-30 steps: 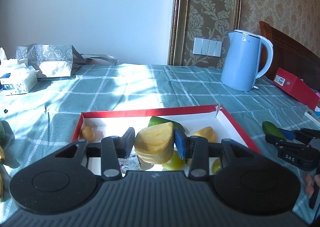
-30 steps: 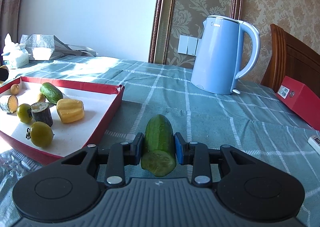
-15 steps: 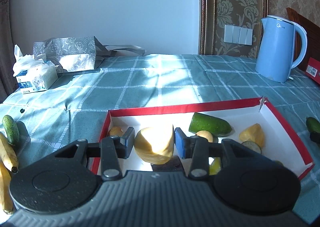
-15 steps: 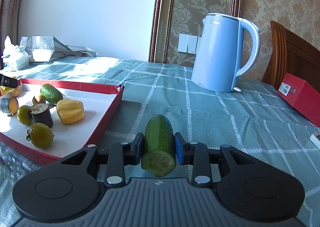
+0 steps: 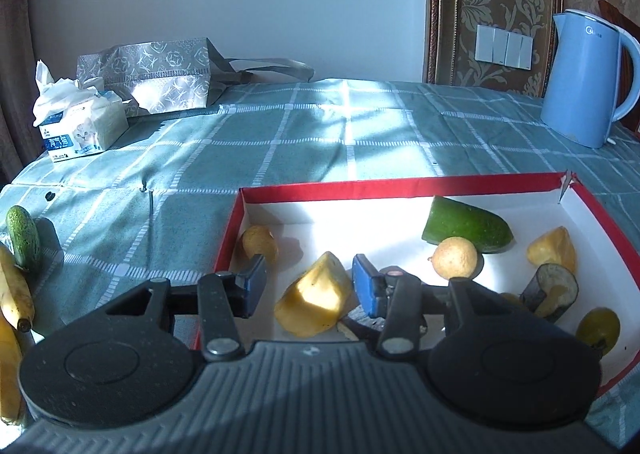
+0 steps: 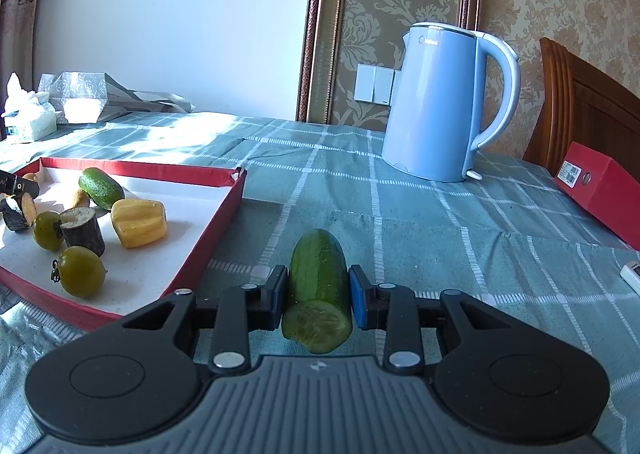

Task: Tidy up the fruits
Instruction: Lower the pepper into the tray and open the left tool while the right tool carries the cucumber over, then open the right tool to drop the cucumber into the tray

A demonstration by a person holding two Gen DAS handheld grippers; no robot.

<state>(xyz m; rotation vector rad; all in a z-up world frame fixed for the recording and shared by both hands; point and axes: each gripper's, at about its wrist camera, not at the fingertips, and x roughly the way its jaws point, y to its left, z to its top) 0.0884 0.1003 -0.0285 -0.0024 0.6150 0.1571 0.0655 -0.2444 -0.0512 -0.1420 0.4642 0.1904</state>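
Note:
A red-rimmed white tray [image 5: 400,188] holds several fruit pieces. My left gripper [image 5: 309,286] is open over the tray's near left part, and a yellow wedge [image 5: 314,302] lies loose on the tray floor between its fingers. Also in the tray are a green cucumber half [image 5: 466,230], a round yellow fruit [image 5: 455,258] and a green tomato [image 5: 598,330]. My right gripper [image 6: 318,296] is shut on a cut cucumber piece [image 6: 318,286], held above the cloth to the right of the tray [image 6: 224,210].
A blue kettle [image 6: 444,102] stands at the back of the green checked tablecloth. A red box [image 6: 596,190] lies at the right edge before a wooden chair. A tissue pack [image 5: 80,122] and a silver bag [image 5: 152,74] sit far left. A small cucumber [image 5: 22,236] and bananas [image 5: 14,290] lie left of the tray.
My left gripper opened and let go of the yellow wedge, which now rests on the tray floor; its view swung leftward. The right gripper stayed still, holding the cucumber piece.

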